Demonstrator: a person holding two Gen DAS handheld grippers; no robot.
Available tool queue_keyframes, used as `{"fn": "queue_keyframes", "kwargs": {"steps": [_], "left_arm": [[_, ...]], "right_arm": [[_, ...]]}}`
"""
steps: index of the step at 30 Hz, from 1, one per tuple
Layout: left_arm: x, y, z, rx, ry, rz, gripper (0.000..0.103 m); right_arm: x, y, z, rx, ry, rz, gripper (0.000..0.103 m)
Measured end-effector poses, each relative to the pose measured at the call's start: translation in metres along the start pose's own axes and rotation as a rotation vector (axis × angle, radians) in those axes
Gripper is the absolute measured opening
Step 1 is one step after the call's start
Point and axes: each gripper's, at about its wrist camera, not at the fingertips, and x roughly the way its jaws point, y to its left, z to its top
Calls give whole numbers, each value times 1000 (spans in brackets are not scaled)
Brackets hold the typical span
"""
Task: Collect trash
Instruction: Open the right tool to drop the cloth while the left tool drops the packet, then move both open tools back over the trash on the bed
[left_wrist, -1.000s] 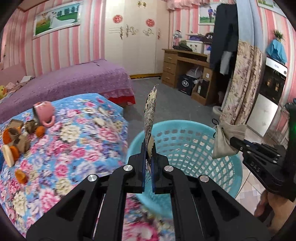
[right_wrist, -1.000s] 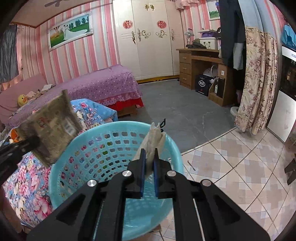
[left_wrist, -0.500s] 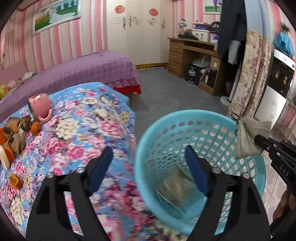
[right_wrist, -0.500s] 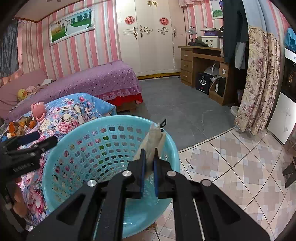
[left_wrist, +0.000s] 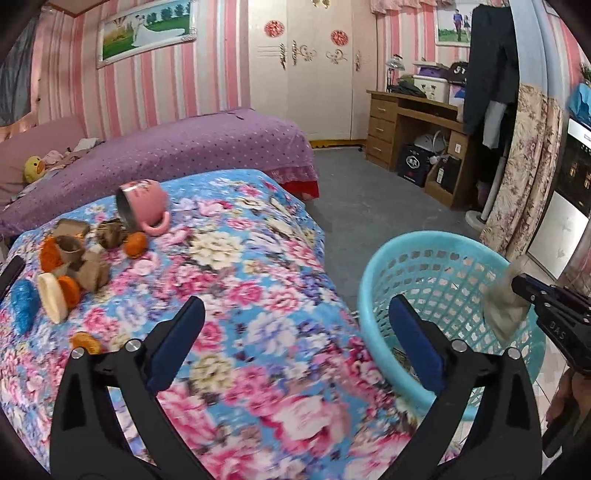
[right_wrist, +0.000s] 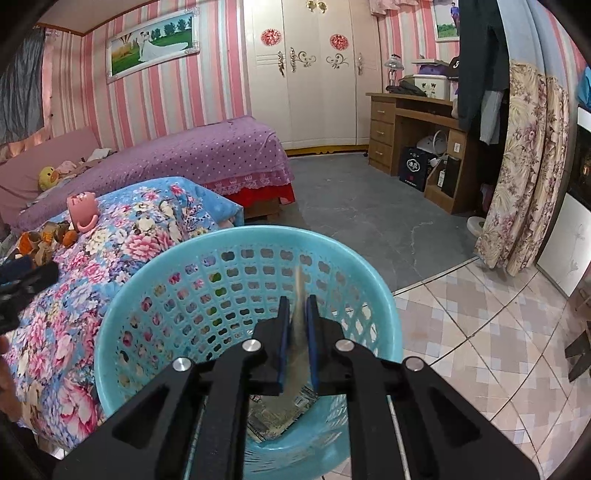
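Observation:
My left gripper (left_wrist: 295, 306) hangs over the flowered blanket (left_wrist: 258, 280), its jaws opening wide with nothing between them. The turquoise basket (left_wrist: 365, 295) stands just to its right. A pile of trash (left_wrist: 74, 266), cardboard tubes and orange peel, lies at the blanket's far left. My right gripper (right_wrist: 298, 299) is above the basket (right_wrist: 258, 232). Its jaws are opening and a blurred beige wrapper (right_wrist: 299, 332) slips down between them. A patterned packet (right_wrist: 280, 413) lies at the basket's bottom.
A pink mug (left_wrist: 142, 203) lies tipped beside the trash, and a blue item (left_wrist: 24, 304) sits at the blanket's left edge. Behind is a purple bed (left_wrist: 184, 147). A wooden desk (left_wrist: 406, 122) and a flowered curtain (left_wrist: 524, 177) stand to the right.
My left gripper opened and let go of the patterned packet, which dropped into the basket, then swung left over the blanket. My right jaws parted a little and the beige wrapper slid lower.

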Motion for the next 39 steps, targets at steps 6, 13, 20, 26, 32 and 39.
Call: {"fn": "queue_keyframes", "kwargs": {"steps": [6,13,20,26,32,39], "left_arm": [[-26,24,0,-7,-40,32,98],[-47,63,-3,-62,-51,50,98],[-65,114,-4,-106,-71,113,98],[-75,158,-6,-89,-78,191,98],[-86,201,-9,-108,-77,241,98],[-94,240,-20,-177,-65,286,98]], "right_arm": [[-3,13,2,-8,-26,-33,83],[-13,38,10,-21,-83,-97,99],[-19,76,19,-56,-122,-89,99],[-18,118,26,-74,-143,-52,99],[-15,167,21,-186,-115,-21,99],[-20,205,17,-234,-104,18,99]]}}
